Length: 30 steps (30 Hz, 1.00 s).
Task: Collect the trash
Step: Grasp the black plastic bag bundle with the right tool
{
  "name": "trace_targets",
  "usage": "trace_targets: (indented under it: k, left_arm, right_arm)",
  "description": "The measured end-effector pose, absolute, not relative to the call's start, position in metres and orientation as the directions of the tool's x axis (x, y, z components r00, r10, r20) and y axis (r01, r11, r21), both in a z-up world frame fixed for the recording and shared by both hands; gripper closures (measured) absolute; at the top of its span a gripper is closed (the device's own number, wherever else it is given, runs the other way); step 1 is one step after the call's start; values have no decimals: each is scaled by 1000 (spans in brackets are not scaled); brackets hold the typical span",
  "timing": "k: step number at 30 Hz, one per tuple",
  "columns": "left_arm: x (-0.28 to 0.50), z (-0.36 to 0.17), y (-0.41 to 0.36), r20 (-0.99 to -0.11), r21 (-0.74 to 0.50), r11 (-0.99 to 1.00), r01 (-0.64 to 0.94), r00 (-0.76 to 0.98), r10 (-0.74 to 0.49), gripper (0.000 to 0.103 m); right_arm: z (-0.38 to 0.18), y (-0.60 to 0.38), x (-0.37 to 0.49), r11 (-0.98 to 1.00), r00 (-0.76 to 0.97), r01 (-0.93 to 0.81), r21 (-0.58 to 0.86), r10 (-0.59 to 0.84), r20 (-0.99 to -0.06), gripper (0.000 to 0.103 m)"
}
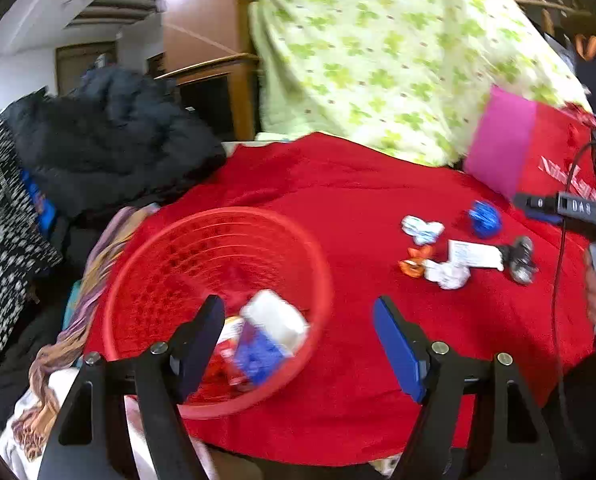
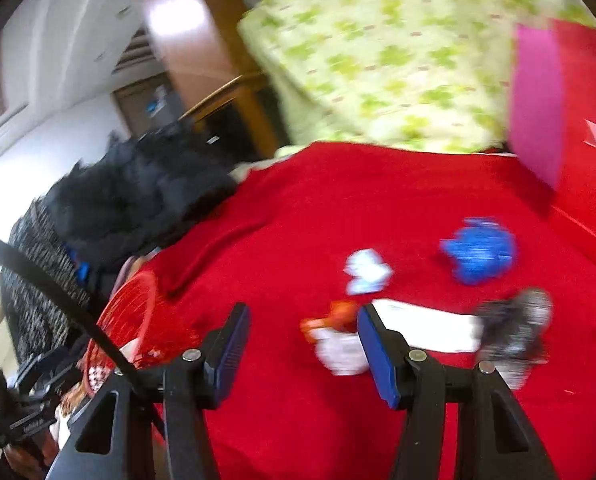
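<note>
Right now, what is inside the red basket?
In the red basket lies a white and blue packet over a red and white wrapper. The packet and the left tongs' finger cover whatever lies lower.

The red basket (image 2: pixel 127 316) is cut off in the right wrist view, partly behind a black cable (image 2: pixel 57 300). The dark crumpled scrap (image 2: pixel 514 328) there is smeared by blur, maybe foil. In the left wrist view, the packet (image 1: pixel 265 340) in the basket is too blurry to read
</note>
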<state>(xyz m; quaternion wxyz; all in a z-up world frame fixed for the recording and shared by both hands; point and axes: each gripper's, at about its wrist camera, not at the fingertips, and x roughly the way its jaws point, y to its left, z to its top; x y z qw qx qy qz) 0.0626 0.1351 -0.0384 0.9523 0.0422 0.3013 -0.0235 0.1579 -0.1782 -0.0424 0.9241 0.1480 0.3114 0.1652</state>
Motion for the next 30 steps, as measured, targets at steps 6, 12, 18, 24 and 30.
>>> trace_targets:
  k: [6,12,18,24,30]
  left_arm:
    - [72,-48,93,-613,88,984,153,787,-68,26]
    - [82,-62,53,-652,105,968,227,751,-105,26]
    - [100,-84,20,-704,77,954,289,693,-153,26]
    - [136,-101,-12,-747,53,927,372,631,-210,26]
    - [176,-109,-40,-775,40,887,459,575,-263,26]
  right_arm:
    - [-60,-270,156,886,792,-40,462,310,-527,43]
    - [-95,-333,164,830,766,126,543,266,-585,43]
    - [-119,-368,166,781,739,197,593,279,-613,43]
    - [-150,-370,194,715,665,290,636,328,-671,43]
    - [-173,-341,229,724,595,363,587,306,-744,51]
